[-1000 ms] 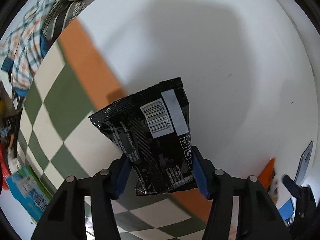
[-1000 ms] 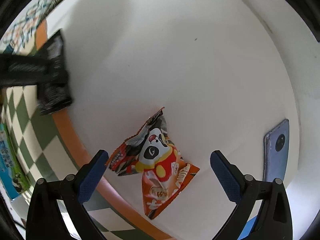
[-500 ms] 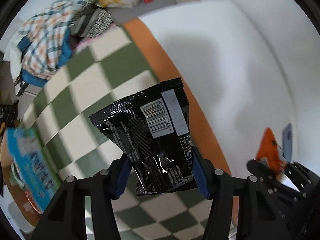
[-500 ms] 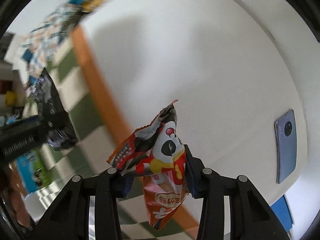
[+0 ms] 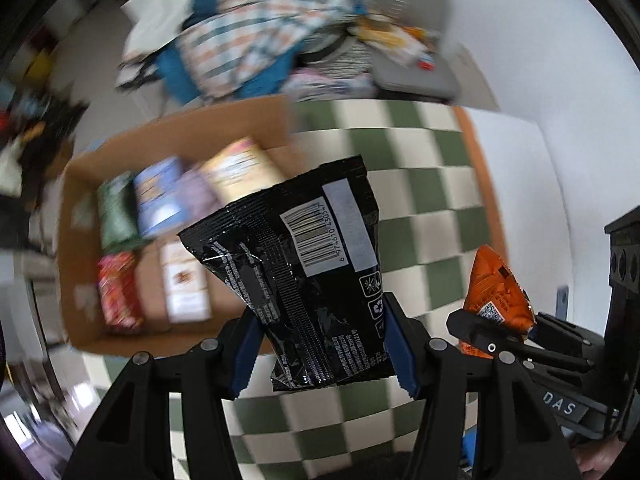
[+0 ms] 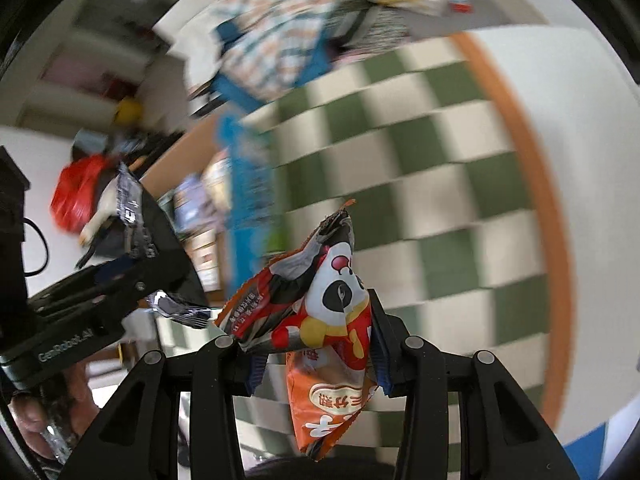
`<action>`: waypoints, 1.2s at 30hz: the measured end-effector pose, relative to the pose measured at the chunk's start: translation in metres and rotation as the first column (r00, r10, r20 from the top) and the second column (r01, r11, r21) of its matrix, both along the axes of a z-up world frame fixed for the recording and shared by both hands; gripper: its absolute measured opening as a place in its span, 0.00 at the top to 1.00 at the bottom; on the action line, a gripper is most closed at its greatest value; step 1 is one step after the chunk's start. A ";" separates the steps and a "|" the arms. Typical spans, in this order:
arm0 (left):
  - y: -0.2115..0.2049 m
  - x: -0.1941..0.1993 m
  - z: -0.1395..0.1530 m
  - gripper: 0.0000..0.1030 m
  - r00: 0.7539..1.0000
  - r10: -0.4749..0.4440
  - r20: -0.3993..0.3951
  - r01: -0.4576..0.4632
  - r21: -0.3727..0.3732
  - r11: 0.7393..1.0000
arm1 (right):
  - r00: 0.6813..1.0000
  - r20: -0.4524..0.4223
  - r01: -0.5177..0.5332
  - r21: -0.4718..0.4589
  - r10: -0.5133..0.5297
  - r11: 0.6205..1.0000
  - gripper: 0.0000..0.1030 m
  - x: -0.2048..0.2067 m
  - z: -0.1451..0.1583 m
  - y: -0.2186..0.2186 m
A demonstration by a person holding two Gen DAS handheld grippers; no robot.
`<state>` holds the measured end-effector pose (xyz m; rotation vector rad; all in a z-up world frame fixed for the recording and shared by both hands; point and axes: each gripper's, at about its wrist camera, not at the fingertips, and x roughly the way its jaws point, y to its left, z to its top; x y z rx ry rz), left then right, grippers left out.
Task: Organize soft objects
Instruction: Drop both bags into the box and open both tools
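between the left gripper [image 5: 324, 350] pads, black packet [image 5: 308, 276] barcode reads 6974610430547.

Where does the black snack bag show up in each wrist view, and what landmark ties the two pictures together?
Left wrist: black bag at centre, clamped in the left gripper.
Right wrist: same bag at the left edge, seen edge-on in that gripper.
Shared landmark: the green-and-white checkered floor, and the cardboard box.
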<state>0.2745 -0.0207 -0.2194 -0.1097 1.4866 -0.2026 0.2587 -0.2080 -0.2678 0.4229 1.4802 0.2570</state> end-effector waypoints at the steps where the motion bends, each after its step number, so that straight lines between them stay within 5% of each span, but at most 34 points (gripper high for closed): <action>1: 0.019 0.001 -0.005 0.48 0.999 0.028 -0.017 -0.028 -0.010 1.000 | 1.000 0.000 -0.013 0.011 0.013 1.000 0.57 -0.012 0.006 0.011; 8: 0.107 0.021 -0.060 0.48 0.974 0.147 -0.170 -0.172 -0.144 0.974 | 0.996 -0.026 -0.089 0.038 0.090 0.995 0.57 0.013 -0.023 0.114; 20: 0.109 0.037 -0.100 0.44 0.937 0.155 -0.312 -0.227 -0.210 0.951 | 0.994 -0.052 -0.103 -0.047 0.101 0.994 0.49 0.038 -0.058 0.146; 23: 0.108 0.037 -0.100 0.34 0.942 0.146 -0.302 -0.215 -0.209 0.954 | 0.992 -0.040 -0.125 -0.088 0.122 0.988 0.28 0.039 -0.055 0.149; 36: 0.143 0.020 -0.052 0.16 0.976 0.195 -0.102 -0.203 -0.079 0.976 | 0.990 -0.018 -0.144 -0.214 0.143 0.966 0.27 0.031 -0.033 0.141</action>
